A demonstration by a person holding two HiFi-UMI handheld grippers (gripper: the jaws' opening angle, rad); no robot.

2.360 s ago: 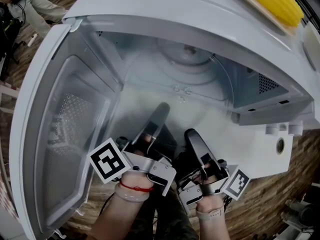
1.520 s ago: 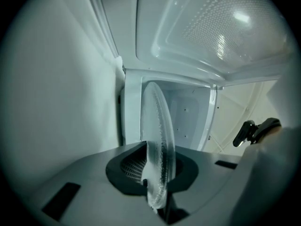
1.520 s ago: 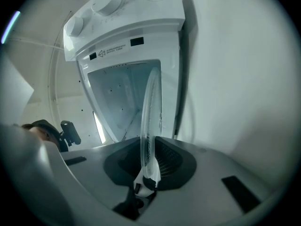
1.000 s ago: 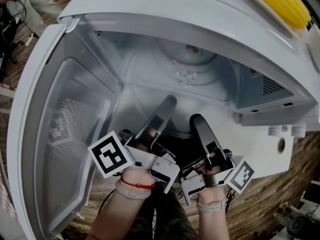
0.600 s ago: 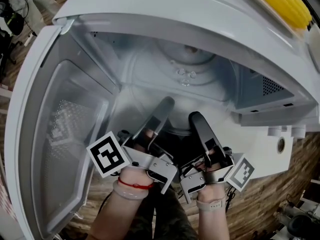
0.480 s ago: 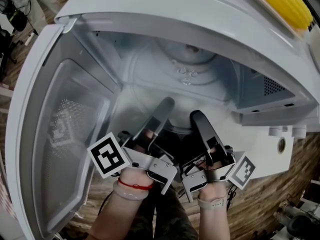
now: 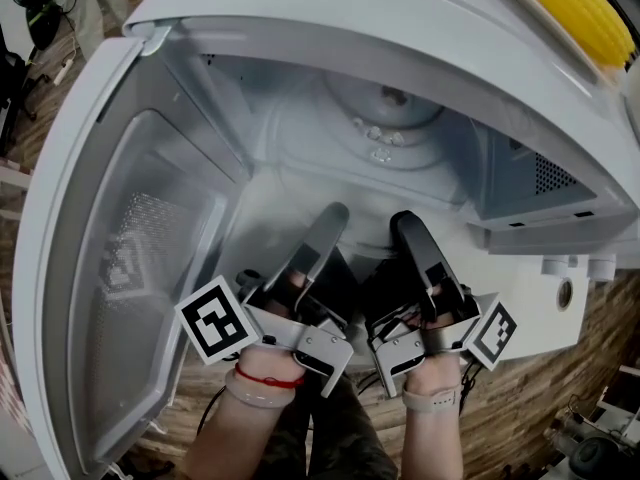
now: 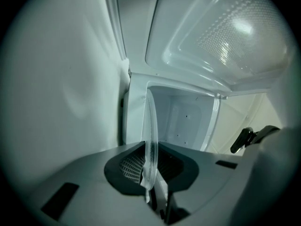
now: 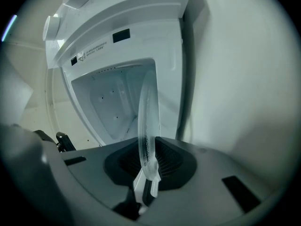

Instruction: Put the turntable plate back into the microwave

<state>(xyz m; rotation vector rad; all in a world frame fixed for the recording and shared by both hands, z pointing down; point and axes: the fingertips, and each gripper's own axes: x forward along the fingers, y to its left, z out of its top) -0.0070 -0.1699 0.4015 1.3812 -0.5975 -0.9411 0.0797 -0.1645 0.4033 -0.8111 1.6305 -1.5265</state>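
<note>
Nearest in the head view were the person's wrists: a red cord bracelet (image 7: 268, 378) with a pale bangle on the left, and a pale band (image 7: 432, 400) on the right. Just past them, each gripper's cube carried a square black-and-white coded marker (image 7: 213, 320). It was a pattern, not letters.

The grey, long-fingered left gripper (image 7: 322, 230) and right gripper (image 7: 412, 233) lay side by side, reaching into the open mouth of the white microwave (image 7: 350, 28). In that view the load between them could hardly be made out. The gripper views showed it. The left gripper (image 8: 150, 166) was clamped on the rim of the clear round glass turntable plate (image 8: 151, 135), seen edge-on as a thin, rippled strip. The right gripper (image 9: 148, 166) was clamped on the same plate (image 9: 146, 117) between its dark ribbed pads (image 9: 176, 164). The plate hung between the 2 tools at the cavity's front.

The white hinged door (image 7: 60, 268) stood open at the left, its moulded inner window speckled with a fine dot mesh. Only the right gripper view caught a small printed label (image 9: 91, 51) with a warning triangle on the front panel, its text too small to read.

Deeper in, the smooth white cavity held a round stepped recess (image 7: 385, 108), and a grid of vent holes (image 7: 550, 173) pierced the right wall. Farthest off, a yellow ridged object (image 7: 565, 8) lay on the microwave's top.
</note>
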